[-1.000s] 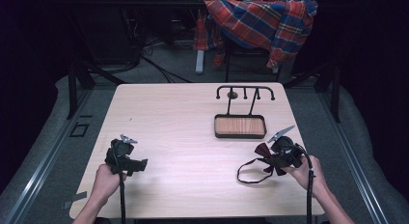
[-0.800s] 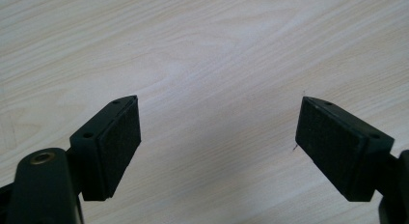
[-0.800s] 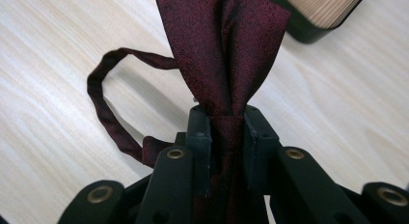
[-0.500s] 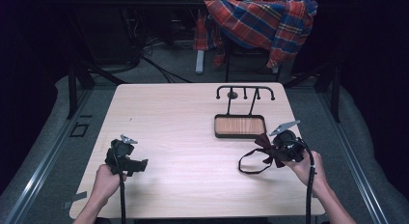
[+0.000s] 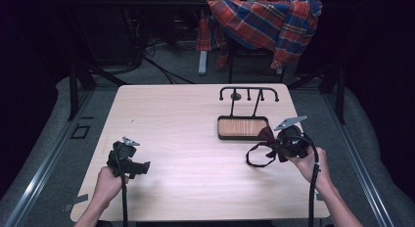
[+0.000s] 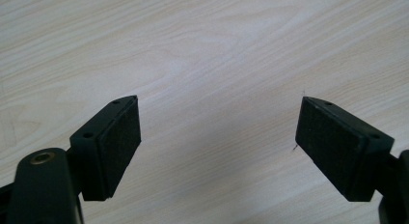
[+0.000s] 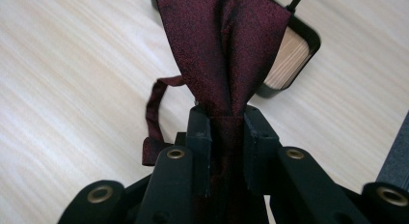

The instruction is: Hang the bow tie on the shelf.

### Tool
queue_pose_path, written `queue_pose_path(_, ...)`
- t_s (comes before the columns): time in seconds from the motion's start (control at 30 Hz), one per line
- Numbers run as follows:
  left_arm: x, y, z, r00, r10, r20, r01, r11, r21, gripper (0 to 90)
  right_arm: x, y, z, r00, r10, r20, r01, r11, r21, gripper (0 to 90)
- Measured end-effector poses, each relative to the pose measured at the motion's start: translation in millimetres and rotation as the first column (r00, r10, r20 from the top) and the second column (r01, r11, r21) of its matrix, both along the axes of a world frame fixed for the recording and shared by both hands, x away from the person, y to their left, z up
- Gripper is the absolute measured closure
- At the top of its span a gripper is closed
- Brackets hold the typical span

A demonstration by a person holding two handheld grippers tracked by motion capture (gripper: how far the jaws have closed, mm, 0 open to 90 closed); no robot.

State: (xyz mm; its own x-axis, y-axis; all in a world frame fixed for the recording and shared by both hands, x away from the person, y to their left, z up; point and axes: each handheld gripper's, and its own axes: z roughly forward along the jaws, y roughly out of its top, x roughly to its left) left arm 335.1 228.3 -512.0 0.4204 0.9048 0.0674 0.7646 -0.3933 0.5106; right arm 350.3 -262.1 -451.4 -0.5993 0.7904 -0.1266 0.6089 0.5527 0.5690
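The right gripper (image 7: pixel 226 119) has its jaws clamped on the middle of a dark red bow tie (image 7: pixel 225 45), held above the worktop (image 5: pixel 195 134) just beside the stand's wooden tray (image 5: pixel 243 127). Picking it up looks done; hanging it on the hook rack (image 5: pixel 248 92) apparently remains. The left gripper (image 6: pixel 219 137) hovers with jaws apart, holding nothing.
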Motion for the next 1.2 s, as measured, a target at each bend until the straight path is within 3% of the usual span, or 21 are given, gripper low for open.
queue_pose_path(0.7,0.2,0.4,-0.5,1.0,0.003,-0.004,-0.003,1.0,-0.001,16.3,14.3,-12.4,28.5,0.9932,-0.059,0.1,0.054,0.997,0.058,76.2)
queue_pose_path(1.2,0.4,0.4,-1.1,1.0,0.003,-0.006,-0.003,1.0,-0.002,16.3,31.0,-19.0,37.2,0.9845,-0.097,0.146,0.084,0.992,0.092,76.2)
